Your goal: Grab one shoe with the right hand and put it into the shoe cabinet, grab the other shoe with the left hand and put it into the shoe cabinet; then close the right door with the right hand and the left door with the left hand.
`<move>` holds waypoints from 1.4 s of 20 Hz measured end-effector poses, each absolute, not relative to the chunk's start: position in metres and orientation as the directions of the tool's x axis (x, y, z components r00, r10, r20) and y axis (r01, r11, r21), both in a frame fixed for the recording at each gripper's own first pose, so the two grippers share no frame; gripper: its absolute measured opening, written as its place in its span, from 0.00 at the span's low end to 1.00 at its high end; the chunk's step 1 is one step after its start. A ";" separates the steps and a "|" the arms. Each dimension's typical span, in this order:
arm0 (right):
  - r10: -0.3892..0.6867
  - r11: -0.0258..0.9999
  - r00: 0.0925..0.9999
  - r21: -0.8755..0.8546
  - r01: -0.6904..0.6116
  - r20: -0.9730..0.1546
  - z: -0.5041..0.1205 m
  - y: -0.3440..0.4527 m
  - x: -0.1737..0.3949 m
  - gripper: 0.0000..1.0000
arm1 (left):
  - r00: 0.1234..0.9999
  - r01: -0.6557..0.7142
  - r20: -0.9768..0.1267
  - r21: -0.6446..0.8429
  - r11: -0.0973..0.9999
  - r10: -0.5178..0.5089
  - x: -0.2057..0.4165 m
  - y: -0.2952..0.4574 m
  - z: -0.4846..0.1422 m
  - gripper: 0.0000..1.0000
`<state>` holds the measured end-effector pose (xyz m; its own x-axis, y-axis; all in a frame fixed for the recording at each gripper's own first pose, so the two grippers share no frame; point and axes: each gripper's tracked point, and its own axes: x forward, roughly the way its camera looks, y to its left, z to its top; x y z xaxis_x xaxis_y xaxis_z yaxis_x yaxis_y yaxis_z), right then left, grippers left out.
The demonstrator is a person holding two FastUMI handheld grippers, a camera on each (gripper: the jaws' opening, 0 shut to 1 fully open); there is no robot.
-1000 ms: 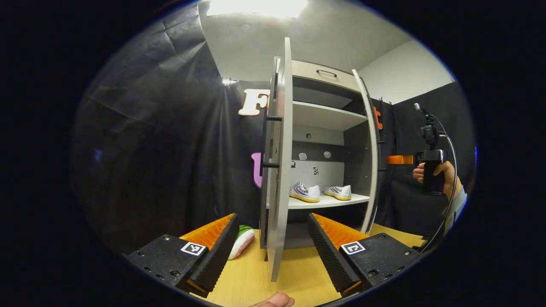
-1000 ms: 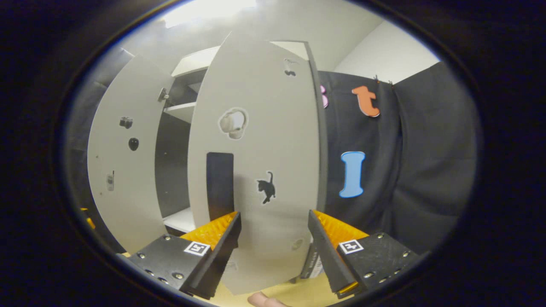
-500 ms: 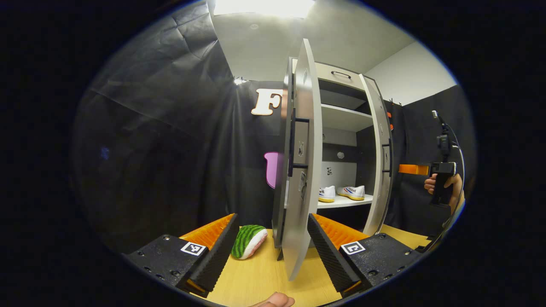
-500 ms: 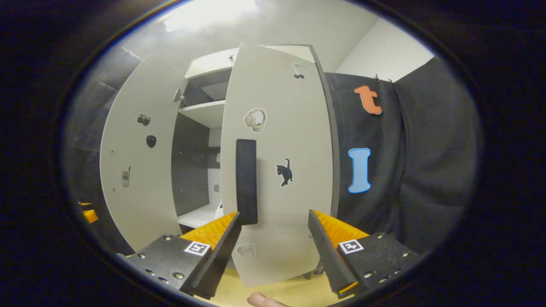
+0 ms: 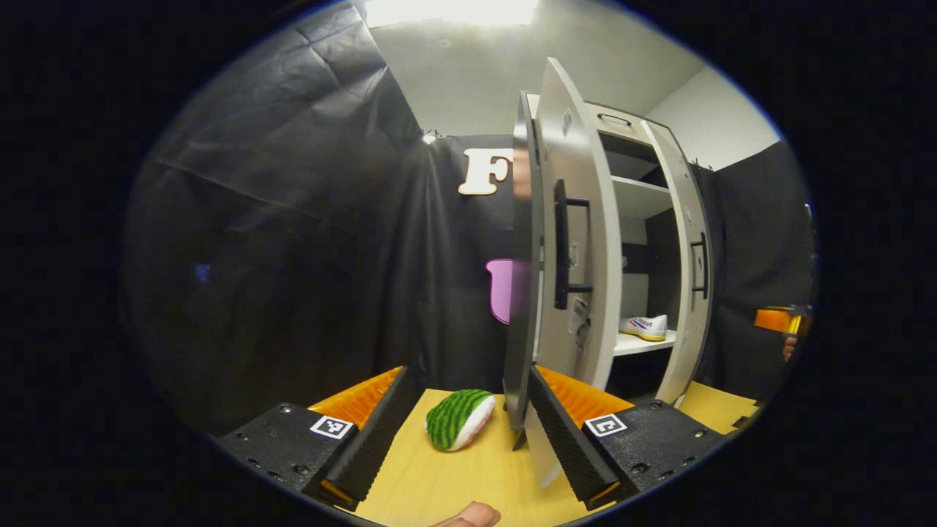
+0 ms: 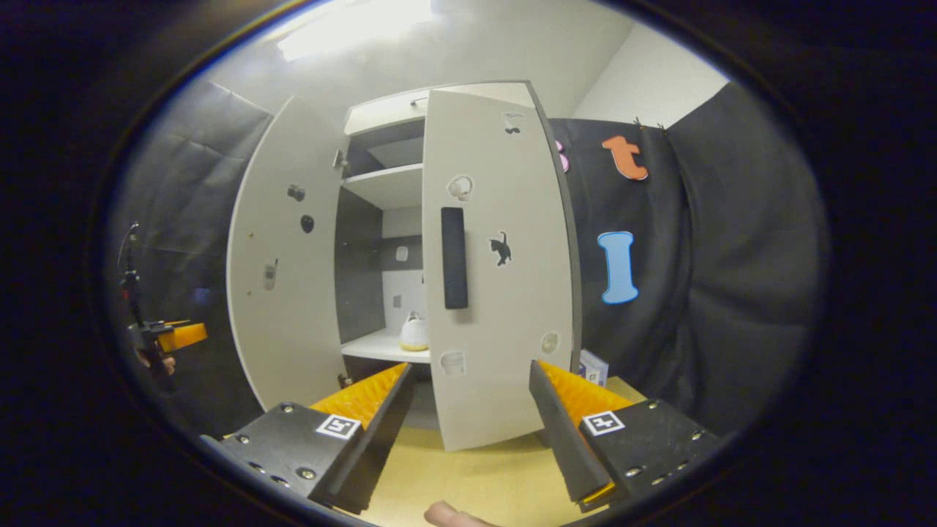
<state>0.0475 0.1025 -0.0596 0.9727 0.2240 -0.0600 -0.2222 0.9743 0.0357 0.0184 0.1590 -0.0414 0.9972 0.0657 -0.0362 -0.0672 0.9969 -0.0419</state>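
While both doors ajar, white shoe (image 6: 413, 333) sits on cabinet shelf (image 6: 381, 345).

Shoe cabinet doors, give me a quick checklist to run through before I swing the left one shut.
1. Shoes on the shelf: a shoe sits on the shelf in the left gripper view; a shoe shows in the right gripper view; whether both are in, cannot tell.
2. Right door closed: nearly, a gap remains; not ok.
3. Left door closed: wide open; not ok.
4. Left gripper free: open, holding nothing; ok.
5. Right gripper clear of the right door: open, holding nothing; ok.
6. Green-and-white plush toy out of the left door's swing: lies on the tabletop beside the door's outer side; ok.
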 end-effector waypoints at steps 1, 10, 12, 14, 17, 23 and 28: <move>0.222 0.975 0.973 0.042 -0.220 -0.064 -0.069 0.100 0.038 0.95 | 0.997 -0.075 -0.031 -0.038 0.996 0.074 0.023 0.164 -0.037 0.99; 0.200 0.974 0.977 0.122 -0.190 -0.077 -0.102 0.102 -0.016 0.98 | 0.994 -0.099 -0.056 -0.052 0.994 0.096 0.079 0.193 -0.002 0.99; 0.219 0.970 0.972 0.126 -0.207 -0.087 -0.105 0.105 -0.022 0.98 | 0.995 -0.088 -0.063 -0.069 0.994 0.084 0.087 0.190 0.004 0.99; 0.203 0.976 0.976 0.090 -0.196 -0.081 -0.104 0.098 -0.026 0.98 | 0.995 -0.084 -0.058 -0.063 0.994 0.080 0.094 0.187 0.014 0.99; 0.191 0.981 0.980 0.053 -0.188 -0.059 -0.100 0.095 -0.034 0.98 | 0.996 -0.080 -0.045 -0.038 0.996 0.079 0.098 0.178 0.027 0.99; 0.243 0.969 0.969 0.051 -0.240 -0.050 -0.101 0.099 -0.049 0.98 | 0.996 -0.031 -0.085 -0.040 0.999 0.028 0.094 0.138 0.029 0.99; 0.249 0.966 0.968 0.084 -0.245 -0.037 -0.098 0.091 -0.054 0.98 | 0.996 -0.061 -0.070 0.012 0.998 0.062 0.095 0.122 0.038 0.93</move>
<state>-0.0542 0.0907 -0.0980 0.9678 0.2490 -0.0367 -0.2453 0.9658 0.0839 0.0951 0.1222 0.0382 0.9957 0.0619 -0.0696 -0.0612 0.9981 0.0120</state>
